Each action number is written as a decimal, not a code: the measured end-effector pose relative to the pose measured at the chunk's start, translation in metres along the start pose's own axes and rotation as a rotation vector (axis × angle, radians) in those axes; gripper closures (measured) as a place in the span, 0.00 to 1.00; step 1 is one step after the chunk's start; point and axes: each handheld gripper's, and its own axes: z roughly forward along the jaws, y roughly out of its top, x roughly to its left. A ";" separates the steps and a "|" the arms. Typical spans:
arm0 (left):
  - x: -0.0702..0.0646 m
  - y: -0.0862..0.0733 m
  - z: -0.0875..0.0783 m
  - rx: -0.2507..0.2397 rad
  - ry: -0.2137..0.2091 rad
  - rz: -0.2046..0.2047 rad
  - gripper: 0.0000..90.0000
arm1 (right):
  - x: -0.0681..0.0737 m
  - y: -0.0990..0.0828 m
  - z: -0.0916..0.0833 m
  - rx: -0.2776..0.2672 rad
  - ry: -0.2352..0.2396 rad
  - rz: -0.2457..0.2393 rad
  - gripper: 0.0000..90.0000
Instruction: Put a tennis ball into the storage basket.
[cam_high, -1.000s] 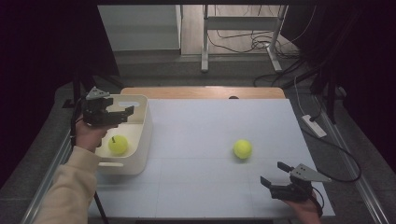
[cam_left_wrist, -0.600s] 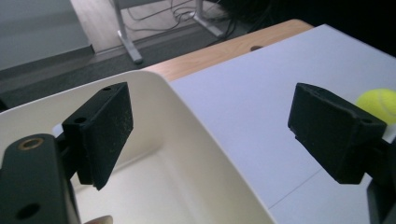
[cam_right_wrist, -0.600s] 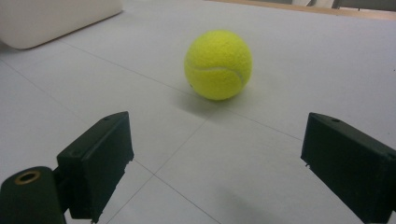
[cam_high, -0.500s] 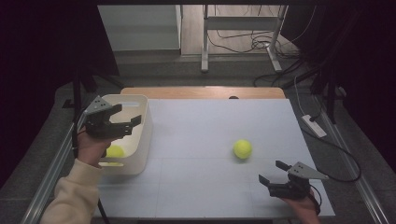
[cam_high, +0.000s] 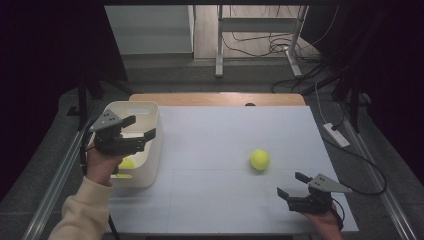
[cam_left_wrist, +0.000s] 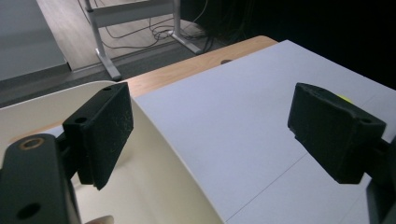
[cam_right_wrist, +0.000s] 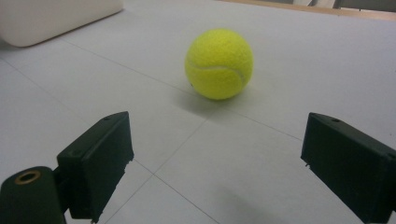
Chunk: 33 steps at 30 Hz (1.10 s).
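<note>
The left tool (cam_high: 136, 131) stands released, its jaws apart with nothing between them, raised over the near rim of the white bin (cam_high: 150, 150) at the table's left edge. In the left gripper view the left tool (cam_left_wrist: 210, 135) looks across the bin wall (cam_left_wrist: 168, 172) and the table (cam_left_wrist: 233, 116) with no contact on either pad. One tennis ball (cam_high: 126, 163) lies inside the bin, partly hidden behind the hand that carries the left tool. The right tool (cam_high: 295, 185) is likewise released, jaws wide and empty, held low at the near right corner of the table (cam_high: 210, 145). The second tennis ball (cam_high: 260, 160) rests on the open table, ahead of the right tool and apart from it; in the right gripper view this tennis ball (cam_right_wrist: 219, 64) sits beyond the right tool (cam_right_wrist: 215, 158), roughly centred between the jaws and touching neither. The table has a white top with faint seam lines and a wooden strip along its far edge. Beyond it lie a grey floor, a metal frame's legs and loose cables; the surroundings are dark.
</note>
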 end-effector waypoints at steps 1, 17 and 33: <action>-0.002 0.001 0.001 0.002 -0.007 0.002 0.17 | 0.000 0.000 -0.001 -0.002 0.000 0.001 0.10; -0.022 0.001 0.010 0.003 -0.085 0.022 0.17 | 0.001 -0.001 -0.001 0.003 0.000 -0.005 0.10; -0.047 0.001 0.032 0.027 -0.159 0.054 0.17 | 0.001 -0.001 -0.002 0.006 -0.002 -0.008 0.10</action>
